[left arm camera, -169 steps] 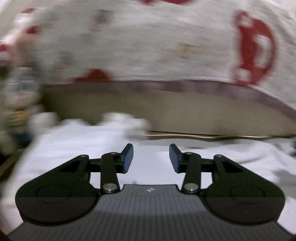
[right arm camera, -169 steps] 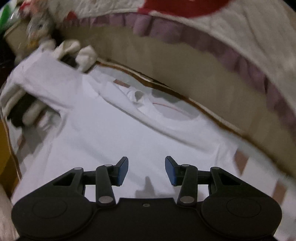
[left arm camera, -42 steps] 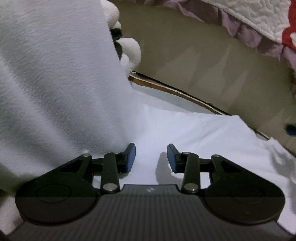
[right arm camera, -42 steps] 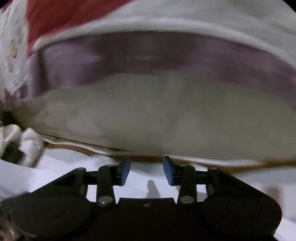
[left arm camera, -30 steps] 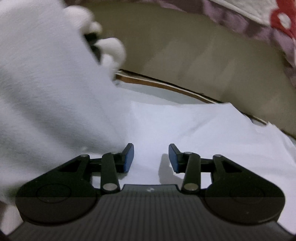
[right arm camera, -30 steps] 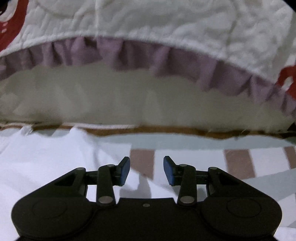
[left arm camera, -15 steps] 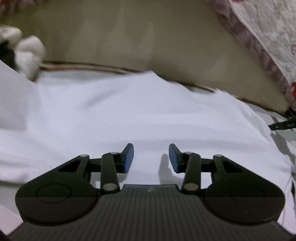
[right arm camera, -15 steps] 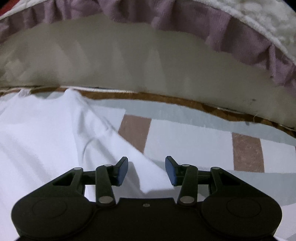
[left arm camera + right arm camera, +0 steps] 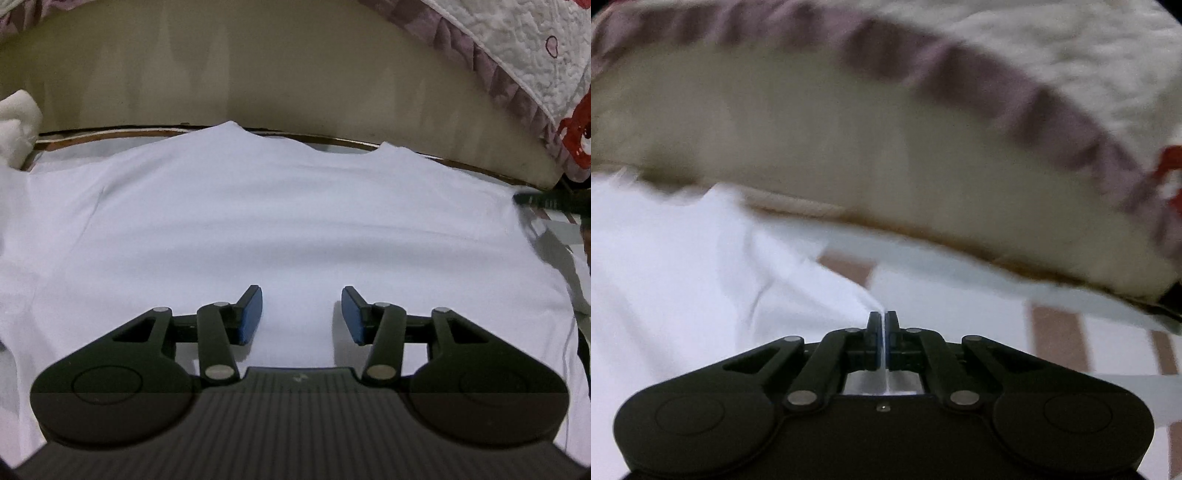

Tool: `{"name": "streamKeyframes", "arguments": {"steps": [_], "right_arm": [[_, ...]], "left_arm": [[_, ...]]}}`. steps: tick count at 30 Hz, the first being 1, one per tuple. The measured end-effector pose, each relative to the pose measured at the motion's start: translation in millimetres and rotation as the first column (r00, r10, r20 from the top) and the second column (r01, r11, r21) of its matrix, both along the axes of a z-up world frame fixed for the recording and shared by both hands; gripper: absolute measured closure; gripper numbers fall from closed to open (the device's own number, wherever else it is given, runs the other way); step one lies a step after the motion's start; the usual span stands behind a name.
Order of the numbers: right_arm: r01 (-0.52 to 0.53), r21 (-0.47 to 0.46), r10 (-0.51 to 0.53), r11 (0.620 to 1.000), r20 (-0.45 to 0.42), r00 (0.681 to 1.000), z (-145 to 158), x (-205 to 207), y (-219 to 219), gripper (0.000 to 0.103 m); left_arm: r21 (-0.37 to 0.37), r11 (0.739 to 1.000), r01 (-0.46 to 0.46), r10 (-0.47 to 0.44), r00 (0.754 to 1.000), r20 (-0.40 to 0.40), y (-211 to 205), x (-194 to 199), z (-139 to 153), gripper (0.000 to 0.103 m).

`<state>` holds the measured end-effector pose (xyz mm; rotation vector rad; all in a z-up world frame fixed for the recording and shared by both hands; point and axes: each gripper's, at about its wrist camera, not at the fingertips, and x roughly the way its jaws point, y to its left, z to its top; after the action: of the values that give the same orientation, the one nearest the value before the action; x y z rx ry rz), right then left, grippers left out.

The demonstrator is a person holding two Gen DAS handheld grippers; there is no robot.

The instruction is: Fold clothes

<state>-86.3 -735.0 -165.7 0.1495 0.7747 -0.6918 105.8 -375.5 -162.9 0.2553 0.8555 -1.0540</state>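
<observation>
Right gripper [image 9: 883,334] pinching white shirt [image 9: 277,206] corner (left gripper [image 9: 301,315] just widened, empty), checked sheet [image 9: 960,295], quilted frilled bedspread [image 9: 517,55] behind.

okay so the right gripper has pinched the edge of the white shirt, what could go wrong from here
1. The right gripper is shut on only a thin corner of the white shirt; that sliver could slip out when pulled.
2. The left gripper is open above the cloth, holding nothing, so a one-sided pull may drag or bunch the shirt.
3. The shirt's far edge lies against the bed base, which might catch it.
</observation>
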Motion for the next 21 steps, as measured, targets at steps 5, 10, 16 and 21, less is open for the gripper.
{"name": "streamKeyframes", "arguments": {"steps": [5,10,16,21], "right_arm": [[0.001,0.022,-0.001,1.000,-0.035,0.999,-2,6,-14,0.103],[0.191,0.104,-0.196,0.976,0.038,0.980,4,-28,-17,0.086],[0.398,0.356,-0.494,0.846,0.239,0.836,26,-179,2,0.052],[0.666,0.444,-0.769,0.600,0.090,0.633,8,-306,38,0.048]], "left_arm": [[0.020,1.000,-0.002,0.001,0.997,0.074,-5,-10,-4,0.056],[0.039,0.999,0.017,-0.021,0.994,0.103,-12,-26,-1,0.055],[-0.046,0.991,0.128,-0.131,0.990,-0.059,-25,-66,13,0.055],[-0.048,0.955,0.292,-0.294,0.953,-0.066,-54,-139,23,0.055]]}}
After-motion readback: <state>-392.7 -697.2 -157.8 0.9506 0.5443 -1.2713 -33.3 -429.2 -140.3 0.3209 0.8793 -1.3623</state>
